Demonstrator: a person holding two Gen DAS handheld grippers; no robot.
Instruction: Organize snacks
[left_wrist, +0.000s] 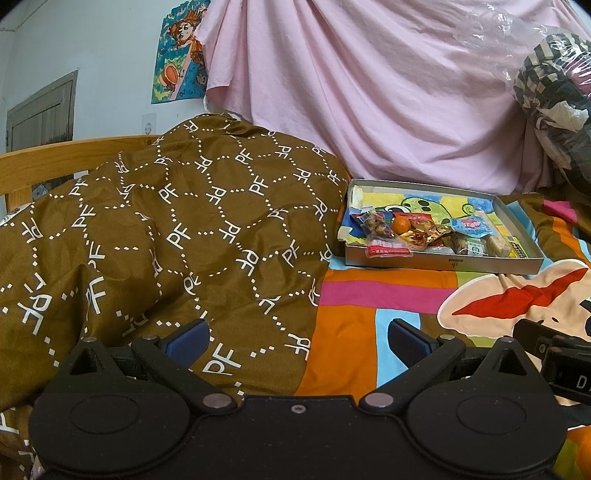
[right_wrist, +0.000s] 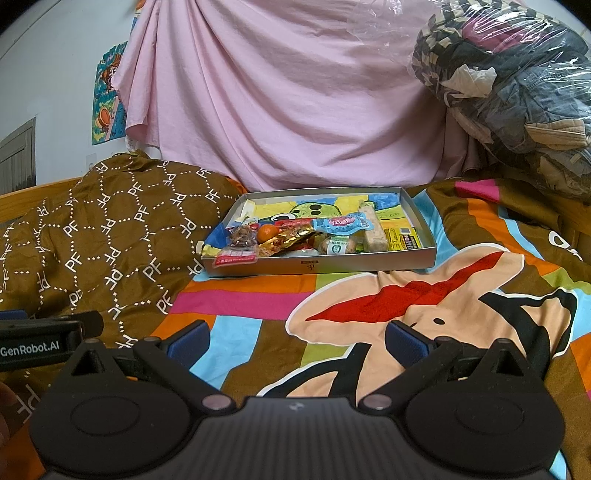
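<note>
A shallow grey cardboard tray (left_wrist: 443, 263) (right_wrist: 317, 266) sits on the bed ahead. Several wrapped snacks lie along its front: a small orange (left_wrist: 400, 224) (right_wrist: 267, 233), a light blue packet (left_wrist: 472, 226) (right_wrist: 341, 223), a red and white packet (left_wrist: 388, 248) (right_wrist: 236, 257), a pale bar (right_wrist: 373, 230). My left gripper (left_wrist: 297, 338) is open and empty, low over the bedding, well short of the tray. My right gripper (right_wrist: 297, 338) is open and empty, also short of the tray. The left gripper's body (right_wrist: 48, 338) shows at the right wrist view's left edge.
A brown patterned quilt (left_wrist: 166, 236) (right_wrist: 110, 229) is heaped left of the tray. A colourful cartoon sheet (right_wrist: 406, 302) covers the bed. A pink cloth (right_wrist: 295, 110) hangs behind. A plastic bag of clothes (right_wrist: 517, 92) sits at the right. A wooden bed rail (left_wrist: 55, 162) runs at the left.
</note>
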